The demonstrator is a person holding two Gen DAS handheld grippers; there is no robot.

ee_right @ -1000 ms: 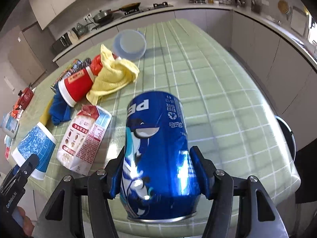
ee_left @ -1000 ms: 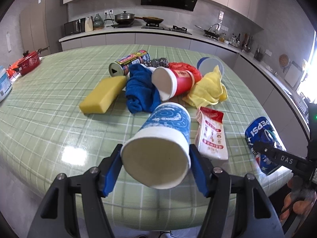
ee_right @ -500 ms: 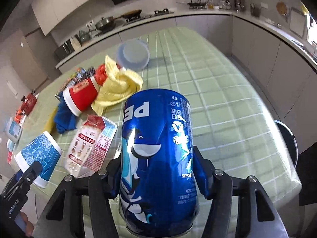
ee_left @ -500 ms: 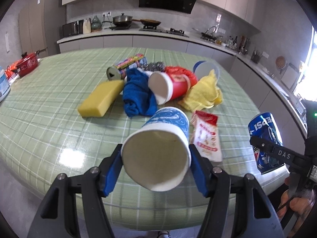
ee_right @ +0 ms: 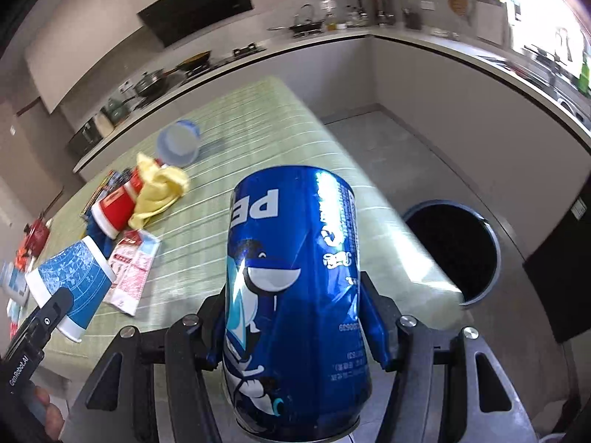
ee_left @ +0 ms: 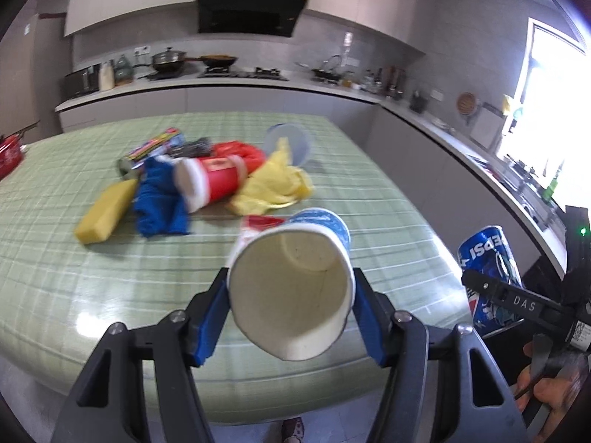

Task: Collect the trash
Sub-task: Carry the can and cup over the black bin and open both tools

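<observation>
Left hand-held gripper pinches a paper cup, right hand-held gripper pinches a can beside the table edge.

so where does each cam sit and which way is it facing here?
Left wrist: on the left gripper, looking down along its fingers, past the paper cup, over the table; right gripper, a hand at right.
Right wrist: on the right gripper, past the Pepsi can, toward the bin.
Shared: cup, can, table clutter.

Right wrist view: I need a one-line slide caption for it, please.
Right gripper holds a blue Pepsi can beyond the table edge, near the open bin.
</observation>
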